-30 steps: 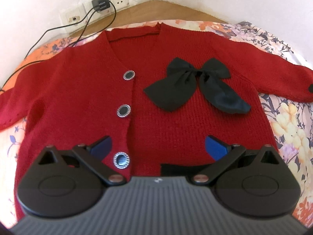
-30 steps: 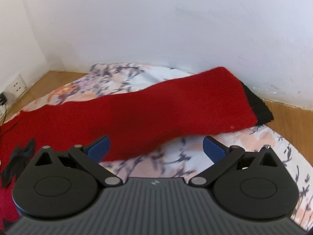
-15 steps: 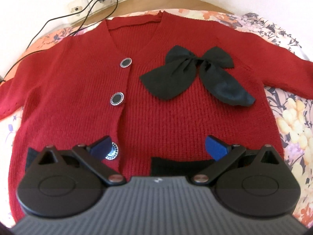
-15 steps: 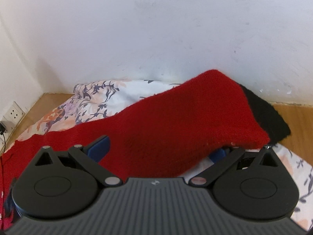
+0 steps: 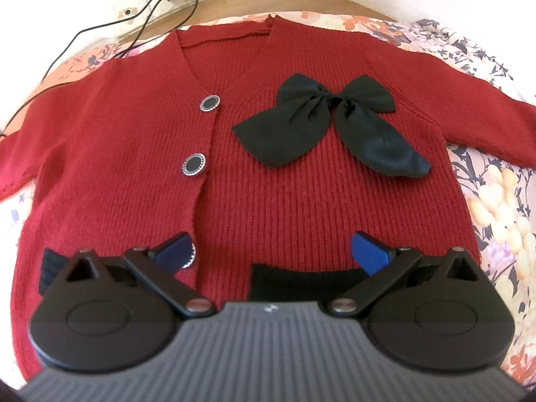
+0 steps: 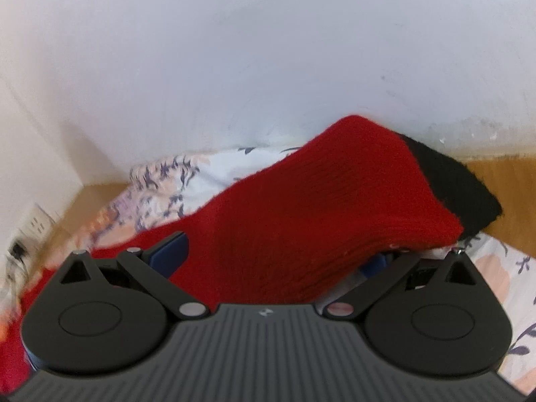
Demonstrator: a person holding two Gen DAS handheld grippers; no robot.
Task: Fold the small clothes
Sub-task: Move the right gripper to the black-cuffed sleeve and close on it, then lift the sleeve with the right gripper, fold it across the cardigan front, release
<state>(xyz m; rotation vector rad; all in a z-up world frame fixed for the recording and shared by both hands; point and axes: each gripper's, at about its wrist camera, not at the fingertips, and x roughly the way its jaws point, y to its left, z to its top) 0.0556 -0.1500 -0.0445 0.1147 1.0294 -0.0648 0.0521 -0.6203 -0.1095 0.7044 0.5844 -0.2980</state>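
The right gripper (image 6: 268, 254) jaws spread wide around the red sleeve (image 6: 335, 207).

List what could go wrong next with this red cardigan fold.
1. The right gripper is open with the red sleeve between its fingers; closing near the edge may let the thick knit slip out.
2. The black bow lies loose-looking on the cardigan; a sleeve folded over it could bunch it.
3. The left gripper hovers open beside the lowest button; pinching there could catch it.

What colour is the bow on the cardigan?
Black; the bow shows best in the left wrist view.
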